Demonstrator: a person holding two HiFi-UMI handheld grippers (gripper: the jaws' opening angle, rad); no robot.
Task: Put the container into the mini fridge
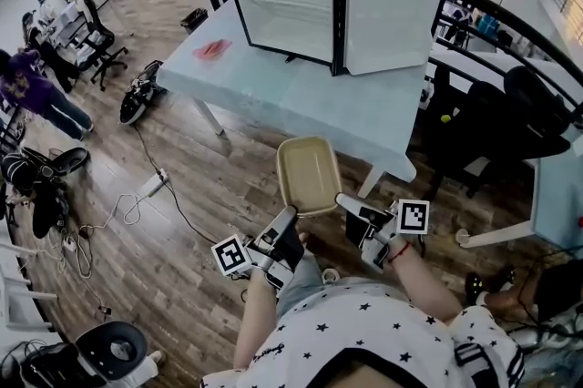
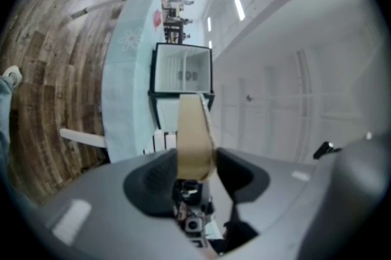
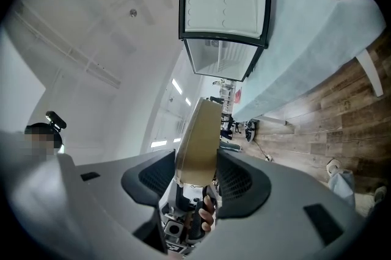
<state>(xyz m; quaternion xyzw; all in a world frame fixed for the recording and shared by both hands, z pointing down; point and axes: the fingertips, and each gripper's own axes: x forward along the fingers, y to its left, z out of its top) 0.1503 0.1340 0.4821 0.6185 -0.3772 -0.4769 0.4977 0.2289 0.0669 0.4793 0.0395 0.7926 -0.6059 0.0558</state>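
Tan container (image 1: 308,175) held in mid-air above wood floor (image 1: 182,222), just short of near edge of white table (image 1: 301,99). Open side up, long axis running near to far, far end aimed at mini fridge (image 1: 291,8), which stands door-open on table. Left gripper (image 1: 287,222) clamps near-left rim, right gripper (image 1: 351,206) near-right rim. Both pairs of jaws pressed on container wall; container projects far beyond them.
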